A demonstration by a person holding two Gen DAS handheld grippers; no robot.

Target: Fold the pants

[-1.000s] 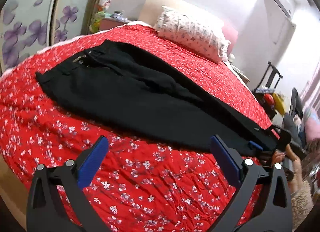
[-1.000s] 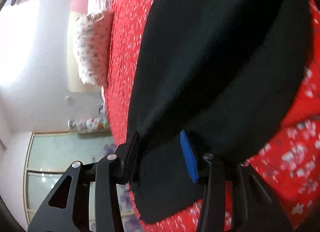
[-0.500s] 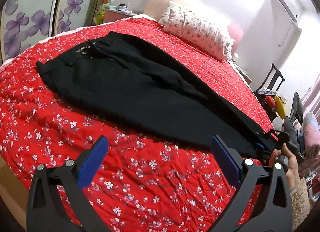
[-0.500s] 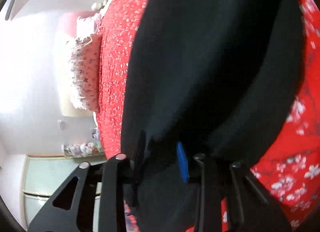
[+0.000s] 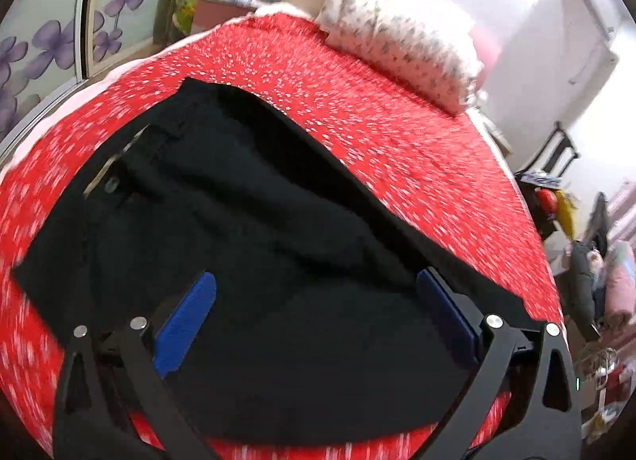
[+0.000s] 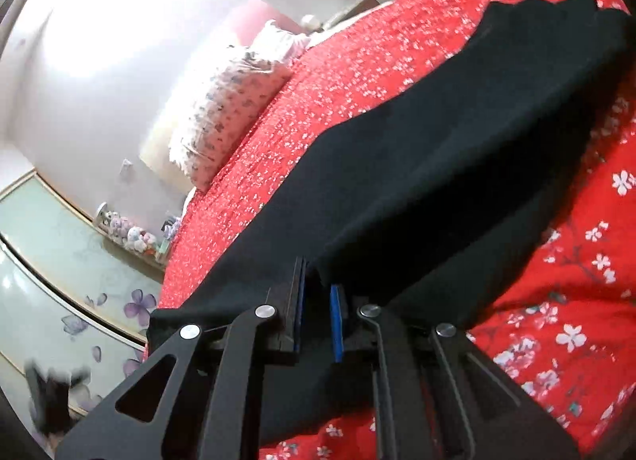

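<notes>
The black pants (image 5: 254, 245) lie on the red flowered bedspread (image 5: 389, 130), waistband at the left. My left gripper (image 5: 314, 321) is open, its blue pads (image 5: 187, 321) spread wide just above the near part of the pants. In the right wrist view my right gripper (image 6: 316, 305) is shut on a fold of the black pants (image 6: 457, 166) and holds the leg end lifted over the bedspread (image 6: 576, 321), with the fabric draping down from it.
A flowered pillow (image 5: 401, 51) lies at the head of the bed and also shows in the right wrist view (image 6: 238, 98). Wardrobe doors with purple flowers (image 5: 51, 35) stand at the left. Clutter and a black rack (image 5: 560, 158) stand at the right.
My left gripper has moved forward over the pants, still open. My right gripper has closed tighter on the leg end, lifted it and swung it over the bed.
</notes>
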